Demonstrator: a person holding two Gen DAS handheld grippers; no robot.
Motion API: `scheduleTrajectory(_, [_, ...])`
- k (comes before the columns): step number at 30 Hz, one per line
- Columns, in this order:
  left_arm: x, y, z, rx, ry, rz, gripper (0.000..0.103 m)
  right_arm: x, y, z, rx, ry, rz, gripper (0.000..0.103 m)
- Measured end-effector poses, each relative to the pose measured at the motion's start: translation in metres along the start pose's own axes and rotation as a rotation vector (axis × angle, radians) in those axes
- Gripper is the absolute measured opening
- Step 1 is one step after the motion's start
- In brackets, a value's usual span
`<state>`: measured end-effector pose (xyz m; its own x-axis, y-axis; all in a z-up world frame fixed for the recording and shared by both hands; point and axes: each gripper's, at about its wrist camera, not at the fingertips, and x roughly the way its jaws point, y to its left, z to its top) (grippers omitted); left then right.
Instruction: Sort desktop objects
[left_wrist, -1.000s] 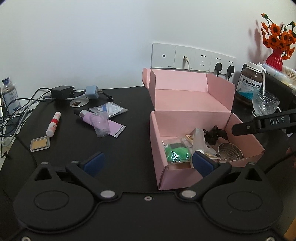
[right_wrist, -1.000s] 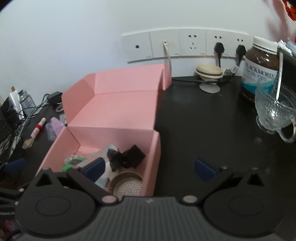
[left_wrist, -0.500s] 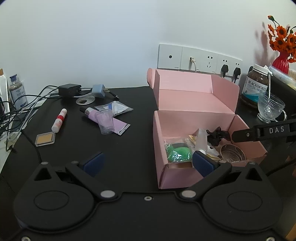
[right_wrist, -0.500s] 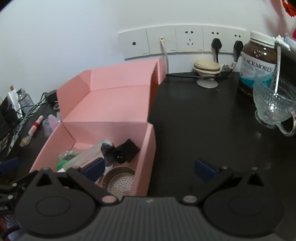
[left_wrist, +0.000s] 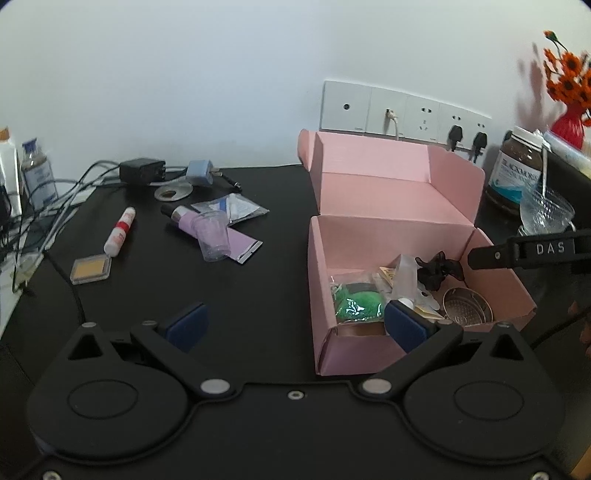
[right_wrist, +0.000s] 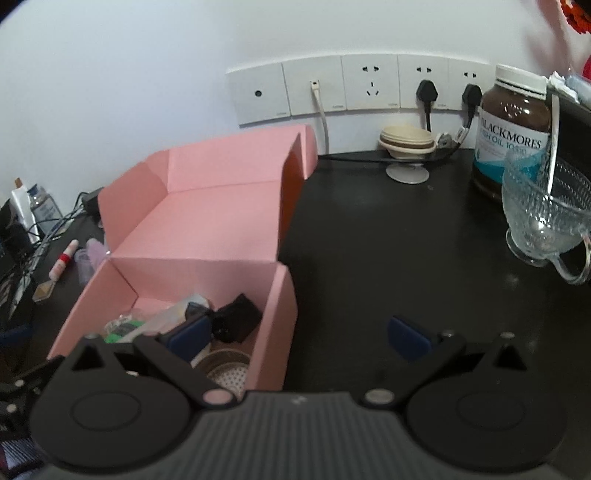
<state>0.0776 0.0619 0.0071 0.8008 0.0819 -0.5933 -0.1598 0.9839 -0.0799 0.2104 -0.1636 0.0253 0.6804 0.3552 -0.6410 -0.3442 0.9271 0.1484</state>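
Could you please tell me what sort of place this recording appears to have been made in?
Probably a home or office desk against a wall. A row of wall sockets runs just above the black desk, chargers and cables lie on it, and a supplement jar stands beside a glass cup.

Plain white painted wall (left_wrist: 184, 74) ran behind a matte black worktop (left_wrist: 258, 280). Row of white wall sockets (right_wrist: 354, 88) sat just above worktop's back edge, w/ two black plugs (right_wrist: 426, 90) in. Light was soft, even, no hard shadows.
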Motion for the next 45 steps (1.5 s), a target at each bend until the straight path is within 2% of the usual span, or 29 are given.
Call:
scheduleTrajectory(3, [0.0, 0.002, -0.003, -0.041, 0.0, 0.002, 0.103, 0.003, -0.001, 0.0, 0.005, -0.002, -0.001, 0.102])
scheduleTrajectory(10, [0.006, 0.001, -0.004, -0.023, 0.033, 0.014, 0.103, 0.015, -0.002, 0.005, -0.006, 0.041, -0.014, 0.102])
scheduleTrajectory(16, [0.011, 0.006, -0.009, -0.023, 0.064, 0.031, 0.103, 0.016, 0.001, 0.014, -0.037, 0.033, -0.024, 0.102])
scheduleTrajectory(33, [0.016, 0.013, -0.01, -0.004, 0.062, -0.045, 0.103, 0.037, 0.0, 0.009, -0.012, 0.08, -0.058, 0.102])
scheduleTrajectory(45, [0.018, 0.013, -0.008, 0.025, 0.05, -0.052, 0.103, 0.045, 0.0, 0.008, -0.024, 0.085, -0.097, 0.102])
